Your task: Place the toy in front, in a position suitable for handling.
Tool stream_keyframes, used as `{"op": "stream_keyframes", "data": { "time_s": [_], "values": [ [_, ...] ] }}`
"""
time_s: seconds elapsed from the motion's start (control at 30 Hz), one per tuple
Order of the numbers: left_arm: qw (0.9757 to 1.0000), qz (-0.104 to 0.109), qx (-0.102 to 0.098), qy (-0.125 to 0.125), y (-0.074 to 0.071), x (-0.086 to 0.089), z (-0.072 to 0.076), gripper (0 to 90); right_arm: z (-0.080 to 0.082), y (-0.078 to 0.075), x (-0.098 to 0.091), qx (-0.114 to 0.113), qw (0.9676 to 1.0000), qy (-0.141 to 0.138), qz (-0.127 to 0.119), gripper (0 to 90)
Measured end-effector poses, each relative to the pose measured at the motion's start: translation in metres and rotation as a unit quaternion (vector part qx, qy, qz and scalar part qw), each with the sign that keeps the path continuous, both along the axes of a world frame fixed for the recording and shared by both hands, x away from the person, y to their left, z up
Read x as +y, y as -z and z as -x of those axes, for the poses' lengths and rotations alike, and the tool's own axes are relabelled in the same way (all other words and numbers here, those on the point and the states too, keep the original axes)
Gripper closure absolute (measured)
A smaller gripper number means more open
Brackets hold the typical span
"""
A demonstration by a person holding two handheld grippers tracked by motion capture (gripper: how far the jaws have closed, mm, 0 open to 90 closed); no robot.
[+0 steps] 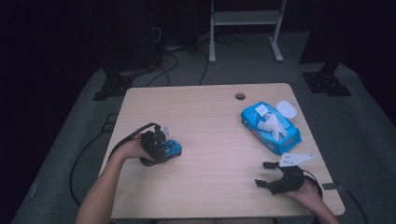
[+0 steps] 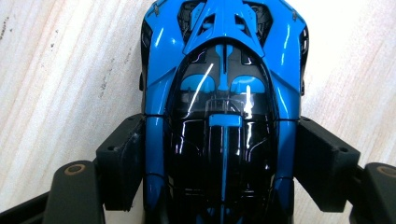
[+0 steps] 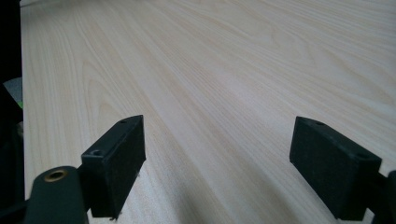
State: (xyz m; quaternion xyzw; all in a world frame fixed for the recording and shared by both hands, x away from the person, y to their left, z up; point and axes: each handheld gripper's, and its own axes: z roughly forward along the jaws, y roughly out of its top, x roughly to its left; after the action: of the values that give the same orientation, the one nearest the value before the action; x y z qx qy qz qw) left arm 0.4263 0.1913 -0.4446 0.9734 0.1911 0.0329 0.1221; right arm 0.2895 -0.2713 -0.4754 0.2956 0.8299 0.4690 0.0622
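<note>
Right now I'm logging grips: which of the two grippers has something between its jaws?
The left gripper: a blue toy car sits between its jaws. The right gripper is open over bare table.

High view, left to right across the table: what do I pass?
Left claw around the toy car → table hole → wipes pack → white lid. The right claw, open, sits nearer, below the pack.

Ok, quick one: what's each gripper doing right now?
Left gripper: jaws on both sides of the blue toy car, pads at its flanks, looks gripped.
Right gripper: open, holding nothing, just above the table.
</note>
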Motion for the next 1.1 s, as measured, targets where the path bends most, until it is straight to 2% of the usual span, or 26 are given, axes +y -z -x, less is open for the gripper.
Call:
{"op": "stream_keyframes", "data": {
  "time_s": [0.17,0.33,0.43,0.53,0.63,0.7,0.83,0.97,1.1],
  "values": [
    [0.9999,-0.006,-0.003,0.010,-0.001,-0.002,-0.001,25.5,0.000,0.000,-0.001,0.000,1.0000,0.001,-0.002,17.6],
    [0.9999,0.011,-0.007,-0.003,-0.007,0.000,-0.001,27.6,0.000,0.000,-0.001,0.000,1.0000,-0.001,-0.003,17.6],
    [0.9999,-0.007,-0.009,0.006,-0.006,-0.001,0.000,27.7,0.000,0.000,-0.001,-0.001,1.0000,-0.002,-0.003,17.6],
    [0.9999,0.002,-0.012,-0.003,-0.006,0.001,-0.001,27.8,0.001,-0.001,-0.001,-0.003,1.0000,-0.002,-0.004,17.6],
    [0.9998,0.000,-0.022,-0.003,-0.009,0.002,0.000,27.8,0.000,-0.001,-0.003,-0.004,1.0000,0.000,-0.008,17.7],
    [0.9996,0.002,-0.027,-0.001,-0.013,0.002,0.001,27.8,0.000,-0.001,-0.003,-0.002,1.0000,0.001,-0.009,17.6],
    [0.9989,0.023,-0.040,-0.001,-0.028,0.001,0.004,27.8,0.000,-0.001,-0.002,-0.003,0.9999,0.001,-0.010,17.6],
    [0.9981,0.035,-0.049,0.012,-0.044,-0.006,0.008,27.9,0.000,-0.002,-0.002,-0.003,0.9999,0.002,-0.012,17.6],
    [0.9967,0.037,-0.060,0.040,-0.055,-0.024,0.016,27.9,0.000,-0.003,-0.003,-0.005,0.9999,0.003,-0.013,17.6]
  ]
}}
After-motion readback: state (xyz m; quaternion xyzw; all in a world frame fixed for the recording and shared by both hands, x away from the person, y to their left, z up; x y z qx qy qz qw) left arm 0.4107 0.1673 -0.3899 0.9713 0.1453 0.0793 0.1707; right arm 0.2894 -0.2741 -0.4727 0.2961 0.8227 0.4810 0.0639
